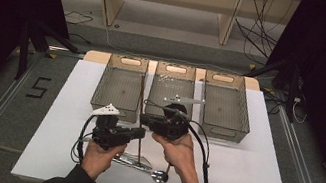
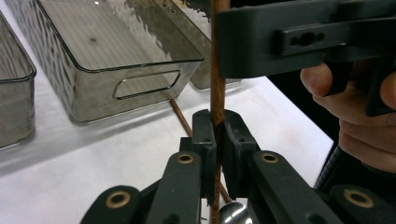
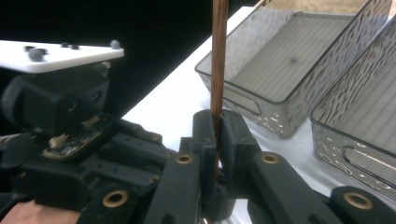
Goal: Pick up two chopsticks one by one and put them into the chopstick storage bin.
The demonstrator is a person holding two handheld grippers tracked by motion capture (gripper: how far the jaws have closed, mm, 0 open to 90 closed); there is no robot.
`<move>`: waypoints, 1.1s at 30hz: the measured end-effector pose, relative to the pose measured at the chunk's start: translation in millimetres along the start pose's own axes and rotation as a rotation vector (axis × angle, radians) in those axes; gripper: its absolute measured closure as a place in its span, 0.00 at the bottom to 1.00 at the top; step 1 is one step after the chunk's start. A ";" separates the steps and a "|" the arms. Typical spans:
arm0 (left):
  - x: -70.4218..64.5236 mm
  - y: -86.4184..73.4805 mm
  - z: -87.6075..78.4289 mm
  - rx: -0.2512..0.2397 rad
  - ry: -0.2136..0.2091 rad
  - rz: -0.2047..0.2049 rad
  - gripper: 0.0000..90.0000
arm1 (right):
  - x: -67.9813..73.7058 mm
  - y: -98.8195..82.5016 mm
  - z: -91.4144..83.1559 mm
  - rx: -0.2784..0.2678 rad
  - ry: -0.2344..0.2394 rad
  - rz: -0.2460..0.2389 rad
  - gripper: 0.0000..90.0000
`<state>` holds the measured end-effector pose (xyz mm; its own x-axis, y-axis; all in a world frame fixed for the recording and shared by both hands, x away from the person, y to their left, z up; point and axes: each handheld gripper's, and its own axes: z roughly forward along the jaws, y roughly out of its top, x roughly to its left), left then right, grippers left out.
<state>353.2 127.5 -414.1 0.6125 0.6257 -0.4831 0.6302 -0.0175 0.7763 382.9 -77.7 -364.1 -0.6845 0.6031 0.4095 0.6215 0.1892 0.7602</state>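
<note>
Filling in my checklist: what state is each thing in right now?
Left gripper: shut on the chopstick.
Right gripper: shut on the chopstick.
Chopstick: held by both grippers.
Three bins: upright, open-topped.
Spoon: lying on the table.

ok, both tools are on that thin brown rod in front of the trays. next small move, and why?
Probably open the right tool and let the left tool keep the thin brown rod. Both are shut on it, close together, so neither can carry it to the clear grey plastic trays alone. Which tray, I cannot tell.
</note>
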 end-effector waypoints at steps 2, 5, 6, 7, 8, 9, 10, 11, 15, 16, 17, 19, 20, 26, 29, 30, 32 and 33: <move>-1.1 1.1 0.0 0.003 -0.002 0.001 0.94 | -0.5 -0.5 -0.6 -0.006 0.005 0.003 0.93; -0.4 4.3 -1.8 0.015 0.017 0.016 0.94 | -1.3 -0.2 -3.5 -0.025 0.026 0.005 0.75; 1.7 6.3 -3.3 0.016 0.024 0.018 0.95 | -2.1 0.2 -6.4 -0.029 0.037 0.010 0.70; 4.4 8.8 -5.6 0.019 0.028 0.011 0.95 | -3.3 0.4 -10.5 -0.041 0.042 0.009 0.68; 7.6 11.7 -8.0 0.018 0.033 0.006 0.95 | -4.6 0.4 -15.7 -0.054 0.043 0.007 0.65; 10.9 15.2 -10.8 0.021 0.038 0.006 0.95 | -6.3 0.0 -21.0 -0.066 0.040 0.001 0.60; 13.7 19.0 -13.7 0.022 0.049 0.008 0.95 | -8.2 -0.6 -26.3 -0.074 0.037 -0.006 0.56; 16.7 23.1 -16.9 0.026 0.064 0.015 0.95 | -10.1 -2.0 -31.5 -0.084 0.028 -0.014 0.52; 29.2 40.6 -28.3 0.040 0.124 0.042 0.94 | -20.5 -10.9 -48.6 -0.077 -0.027 -0.045 0.41; 32.0 45.4 -30.9 0.045 0.138 0.045 0.94 | -23.0 -13.9 -52.1 -0.068 -0.045 -0.049 0.40; 34.6 50.9 -33.3 0.057 0.151 0.053 0.94 | -25.8 -17.0 -55.3 -0.058 -0.059 -0.051 0.39; 39.7 62.4 -37.6 0.071 0.182 0.063 0.94 | -30.3 -23.4 -60.9 -0.034 -0.089 -0.050 0.38; 42.7 68.5 -39.1 0.081 0.193 0.062 0.94 | -31.9 -26.7 -63.2 -0.023 -0.108 -0.049 0.37; 61.4 101.4 -43.6 0.086 0.247 0.056 0.94 | -40.0 -49.8 -72.9 0.016 -0.165 -0.065 0.34; 68.4 114.9 -41.0 0.089 0.271 0.059 0.94 | -44.5 -60.2 -77.7 0.024 -0.174 -0.060 0.33; 70.7 119.2 -39.4 0.088 0.277 0.059 0.94 | -46.0 -62.9 -79.3 0.023 -0.173 -0.056 0.33; 74.7 127.3 -35.9 0.090 0.292 0.059 0.94 | -48.3 -67.5 -82.0 0.024 -0.175 -0.050 0.32; 76.7 131.2 -33.6 0.096 0.298 0.062 0.94 | -48.9 -69.2 -82.9 0.027 -0.176 -0.048 0.32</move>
<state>466.8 199.4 -335.6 0.4935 0.8217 -0.2850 0.6470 -0.1279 0.7517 341.7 -184.5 -395.0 -0.6378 0.7188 0.2767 0.6013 0.2402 0.7621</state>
